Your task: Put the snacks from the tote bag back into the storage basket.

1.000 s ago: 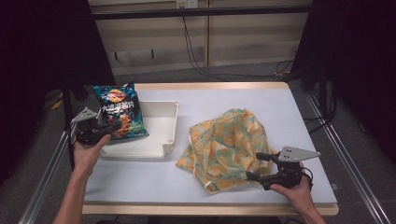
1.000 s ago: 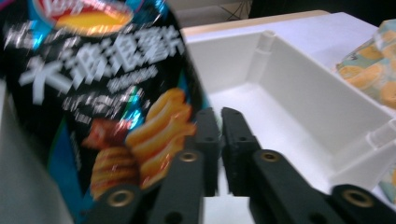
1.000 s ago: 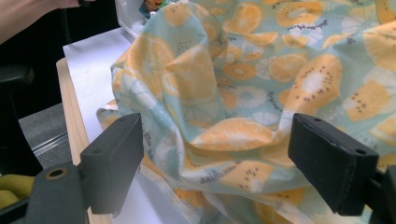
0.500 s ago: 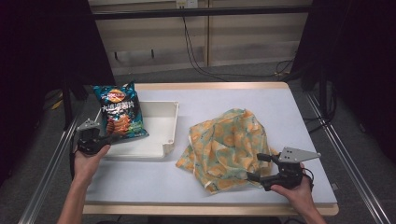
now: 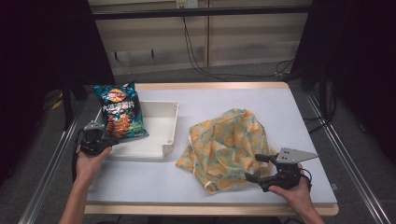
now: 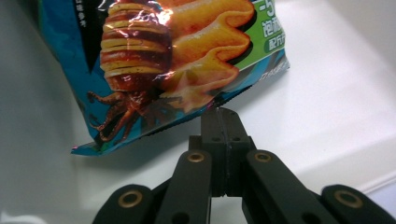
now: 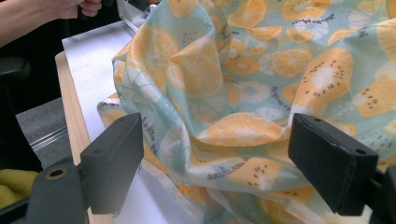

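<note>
Blue chip bag [image 5: 119, 111] tilted over white tray's [image 5: 159, 148] left rim, fruit-print cloth [image 5: 227, 142] crumpled beside it

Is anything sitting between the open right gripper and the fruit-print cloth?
Nothing visible. The right gripper has its jaws spread on either side of a fold of the fruit-print cloth, with no other thing between them.

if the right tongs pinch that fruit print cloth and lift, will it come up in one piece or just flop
The fruit print cloth lies crumpled in soft folds, so it probably droops from wherever it is pinched. It looks thin and likely light, so the right tongs, open around a fold, should lift it easily. Its loose edges may drag along the table.
</note>
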`<action>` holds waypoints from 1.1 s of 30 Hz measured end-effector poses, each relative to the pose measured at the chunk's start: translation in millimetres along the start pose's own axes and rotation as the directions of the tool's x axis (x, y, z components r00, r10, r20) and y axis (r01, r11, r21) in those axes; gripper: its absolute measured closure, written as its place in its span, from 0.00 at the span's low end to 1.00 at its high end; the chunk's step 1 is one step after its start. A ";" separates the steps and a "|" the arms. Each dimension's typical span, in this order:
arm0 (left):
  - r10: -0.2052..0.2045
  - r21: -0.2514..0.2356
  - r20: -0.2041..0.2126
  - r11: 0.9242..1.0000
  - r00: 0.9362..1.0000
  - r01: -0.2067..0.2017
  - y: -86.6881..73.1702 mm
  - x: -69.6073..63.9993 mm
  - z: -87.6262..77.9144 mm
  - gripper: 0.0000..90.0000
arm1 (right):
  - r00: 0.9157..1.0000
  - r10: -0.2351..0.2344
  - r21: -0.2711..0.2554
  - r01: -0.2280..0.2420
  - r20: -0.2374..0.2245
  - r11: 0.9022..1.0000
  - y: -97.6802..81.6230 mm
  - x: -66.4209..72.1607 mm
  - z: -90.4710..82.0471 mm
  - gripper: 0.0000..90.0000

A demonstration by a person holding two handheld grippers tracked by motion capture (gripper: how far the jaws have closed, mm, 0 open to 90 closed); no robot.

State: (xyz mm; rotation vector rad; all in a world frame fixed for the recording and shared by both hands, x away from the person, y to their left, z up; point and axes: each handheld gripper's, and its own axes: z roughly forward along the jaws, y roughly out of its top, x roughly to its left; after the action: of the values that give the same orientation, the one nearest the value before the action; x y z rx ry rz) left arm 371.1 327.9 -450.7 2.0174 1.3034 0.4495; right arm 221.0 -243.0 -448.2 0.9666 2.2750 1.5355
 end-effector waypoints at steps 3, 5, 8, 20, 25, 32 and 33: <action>0.026 0.015 0.003 1.000 1.000 -0.026 4.7 -6.7 0.6 1.00 | 1.000 0.000 0.000 0.000 0.000 1.000 -0.3 0.3 -0.2 0.20; 0.028 0.033 0.002 0.999 1.000 -0.028 8.7 -9.1 4.5 1.00 | 1.000 -0.001 -0.001 0.001 0.000 1.000 -0.4 0.3 -0.4 0.20; 0.005 0.064 -0.015 0.998 1.000 -0.004 14.1 -6.7 12.0 1.00 | 1.000 0.000 0.000 0.000 -0.001 1.000 -0.4 0.4 -0.2 0.20; -0.095 0.095 -0.084 0.990 0.992 0.103 24.4 -0.8 29.4 1.00 | 1.000 -0.011 0.000 0.011 -0.003 1.000 -0.3 0.8 -0.1 0.20; -0.159 0.087 -0.130 0.981 0.979 0.171 28.2 0.8 37.8 1.00 | 1.000 -0.009 0.006 0.009 -0.005 1.000 -0.7 0.3 1.1 0.20; -0.171 0.104 -0.139 0.977 0.975 0.186 30.3 4.8 45.9 1.00 | 1.000 -0.008 0.008 0.008 -0.003 1.000 -1.1 0.6 0.0 0.20; -0.171 0.105 -0.140 0.977 0.975 0.186 30.7 5.9 46.9 1.00 | 1.000 -0.009 0.007 0.009 -0.002 1.000 -1.2 0.2 0.1 0.20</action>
State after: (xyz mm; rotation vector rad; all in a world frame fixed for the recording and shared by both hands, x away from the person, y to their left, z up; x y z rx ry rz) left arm 422.5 308.4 -462.6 1.9700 1.6108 0.4346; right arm 220.4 -243.1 -449.3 0.9565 2.2842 1.5267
